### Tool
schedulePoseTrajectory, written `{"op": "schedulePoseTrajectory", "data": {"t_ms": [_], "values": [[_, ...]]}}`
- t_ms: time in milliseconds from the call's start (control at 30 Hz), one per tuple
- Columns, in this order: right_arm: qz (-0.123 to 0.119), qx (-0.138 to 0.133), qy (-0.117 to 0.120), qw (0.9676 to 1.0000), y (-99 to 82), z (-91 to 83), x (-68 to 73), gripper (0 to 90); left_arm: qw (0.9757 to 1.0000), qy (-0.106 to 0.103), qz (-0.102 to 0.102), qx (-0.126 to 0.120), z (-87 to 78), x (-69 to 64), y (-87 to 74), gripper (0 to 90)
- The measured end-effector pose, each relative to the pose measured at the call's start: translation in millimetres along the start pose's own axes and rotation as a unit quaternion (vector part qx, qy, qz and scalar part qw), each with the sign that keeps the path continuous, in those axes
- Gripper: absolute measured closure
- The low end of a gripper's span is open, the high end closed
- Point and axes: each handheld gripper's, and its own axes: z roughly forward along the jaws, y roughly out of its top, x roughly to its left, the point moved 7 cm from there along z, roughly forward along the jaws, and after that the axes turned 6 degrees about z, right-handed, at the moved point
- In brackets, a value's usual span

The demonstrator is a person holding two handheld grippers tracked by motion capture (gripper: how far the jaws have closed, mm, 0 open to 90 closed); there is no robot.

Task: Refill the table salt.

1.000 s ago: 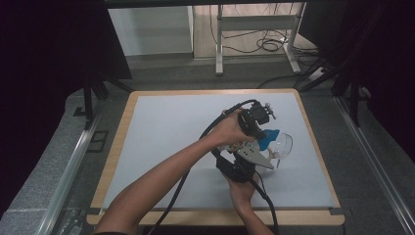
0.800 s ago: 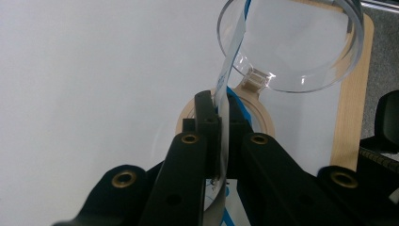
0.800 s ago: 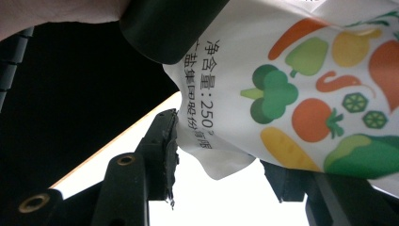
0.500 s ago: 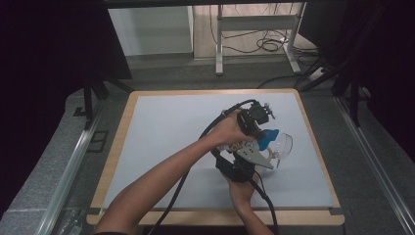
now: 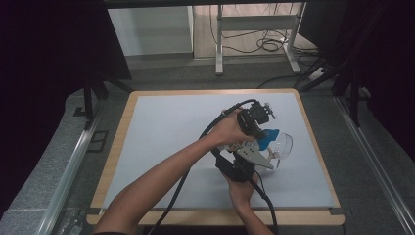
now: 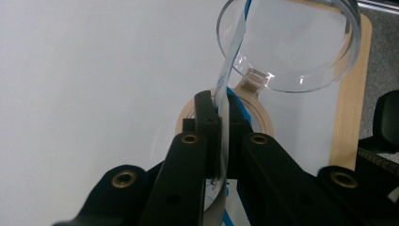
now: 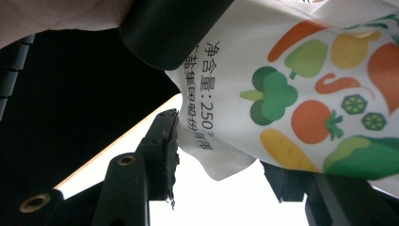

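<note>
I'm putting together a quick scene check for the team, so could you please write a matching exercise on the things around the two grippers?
Things:
1. clear round plastic container
2. thin white strip with a blue edge
3. white pouch printed with colourful vegetables
4. beige ring

Places or states:
a. clamped in the shut left gripper
b. between the jaws of the right gripper
c. see-through, beyond the left gripper's tips
d. on the white table, beneath the left gripper's tips

Pairs: 1-c, 2-a, 3-b, 4-d
</note>
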Motion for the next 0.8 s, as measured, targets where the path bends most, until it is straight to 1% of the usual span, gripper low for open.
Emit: {"op": "schedulePoseTrajectory", "data": {"t_ms": [267,533,800], "values": [[0.001,-0.003,-0.002,1.0,0.4,0.4,0.2,51.3,1.0,0.001,0.001,0.001,0.1,-0.6,0.1,89.9],[0.0,-0.005,-0.003,1.0,0.4,0.2,0.7,51.4,1.0,-0.003,0.001,0.001,0.0,-1.3,0.0,89.9],[0.0,-0.006,-0.006,1.0,1.0,-0.7,-1.2,51.5,1.0,-0.004,0.0,0.001,1.9,-1.9,1.6,89.8]]}}
